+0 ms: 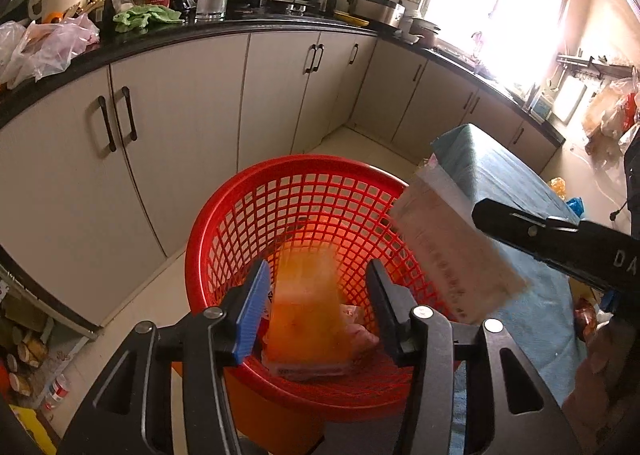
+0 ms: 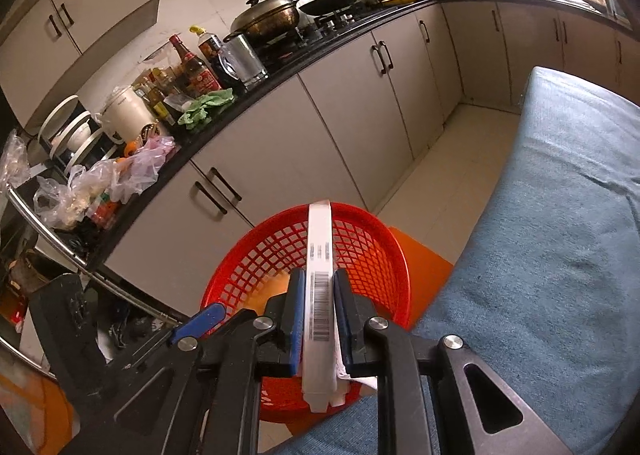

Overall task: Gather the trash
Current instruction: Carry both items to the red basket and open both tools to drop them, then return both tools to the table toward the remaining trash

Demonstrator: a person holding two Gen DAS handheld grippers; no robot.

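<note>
Red plastic lattice basket holds a blurred orange packet between my left claw's parted jaws. My right claw clamps a flat white barcoded carton above its rim; blue-clothed worktop alongside.

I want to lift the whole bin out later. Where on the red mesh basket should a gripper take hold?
Grip the red mesh basket by its solid top rim, coming from above with one finger inside and one outside. The rim is a thick band standing upright and open; the lattice wall below looks flimsier.
</note>
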